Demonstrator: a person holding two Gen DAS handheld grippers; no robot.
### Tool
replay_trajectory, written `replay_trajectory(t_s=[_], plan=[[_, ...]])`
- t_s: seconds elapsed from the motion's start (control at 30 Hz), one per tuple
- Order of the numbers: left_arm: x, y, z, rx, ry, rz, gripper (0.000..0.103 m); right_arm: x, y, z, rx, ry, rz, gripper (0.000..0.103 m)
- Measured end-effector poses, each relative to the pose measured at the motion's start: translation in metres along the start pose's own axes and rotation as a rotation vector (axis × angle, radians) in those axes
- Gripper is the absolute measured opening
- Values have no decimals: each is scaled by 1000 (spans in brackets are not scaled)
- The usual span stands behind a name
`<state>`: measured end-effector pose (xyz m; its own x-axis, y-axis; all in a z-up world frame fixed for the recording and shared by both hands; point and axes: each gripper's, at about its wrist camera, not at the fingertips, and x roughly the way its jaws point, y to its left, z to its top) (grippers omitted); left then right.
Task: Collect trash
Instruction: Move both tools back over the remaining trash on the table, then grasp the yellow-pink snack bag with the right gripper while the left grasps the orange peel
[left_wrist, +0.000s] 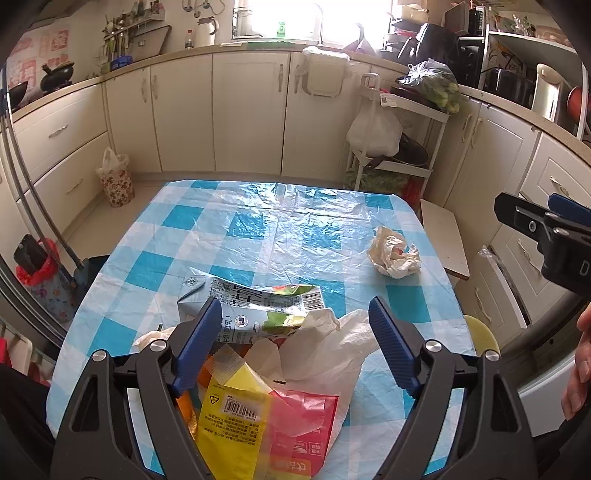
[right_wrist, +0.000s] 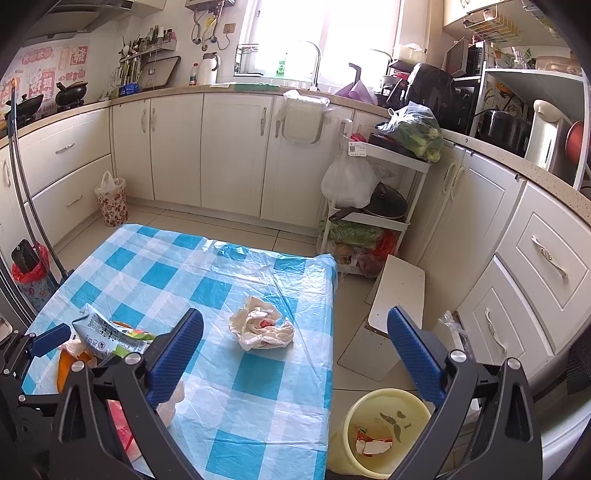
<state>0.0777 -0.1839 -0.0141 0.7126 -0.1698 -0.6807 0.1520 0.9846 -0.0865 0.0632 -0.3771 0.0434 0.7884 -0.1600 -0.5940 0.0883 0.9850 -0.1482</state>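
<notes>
Both tongs stand spread with nothing between their blue pads. Left gripper (left_wrist: 291, 325) hovers low over the near edge of the table (left_wrist: 258, 229), which wears a blue-and-white checked plastic cloth; its left pad (left_wrist: 199, 343) sits at the edge of a flattened carton (left_wrist: 251, 302) printed with a barcode, though whether it touches is hard to tell from this angle.

Farthest left on the floor, against the cabinets, stands a floral waste basket (left_wrist: 115, 181) lined with a plastic bag. On the table, the trash pile comes next: the flattened carton lies tilted, and just nearer the camera a yellow-and-red wrapper (left_wrist: 236, 410) overlaps a white plastic bag (left_wrist: 325, 350), all bunched together under the left tongs. Farther right and well apart from that pile, a crumpled wad of paper (right_wrist: 260, 326) with a red spot in it rests alone on the cloth near the table's right side.

Right gripper (right_wrist: 295, 345) hangs above the table's right edge, its left pad over the cloth and its right pad over the floor. Below it, beside the table, a yellow bin (right_wrist: 376, 432) stands on the floor tiles with a torn red-and-white scrap inside.
</notes>
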Motion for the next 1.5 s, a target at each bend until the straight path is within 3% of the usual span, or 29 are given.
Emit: replay_trajectory(t_s=[0.53,0.83,1.2,1.33,1.5], plan=[[0,7,0,-16,-3,12,81,9,1,-2,-15,33,15,96],[-14,33,5,-31,-32,64,83,27,-4,-10,37,123,100,95],[-12,107,-28,-70,82,200,83,40,5,-18,38,197,176,95],[-10,123,-38,-91,120,195,83,44,11,-21,24,216,191,95],[-9,117,-43,-37,150,168,84,52,18,-26,8,259,230,95]])
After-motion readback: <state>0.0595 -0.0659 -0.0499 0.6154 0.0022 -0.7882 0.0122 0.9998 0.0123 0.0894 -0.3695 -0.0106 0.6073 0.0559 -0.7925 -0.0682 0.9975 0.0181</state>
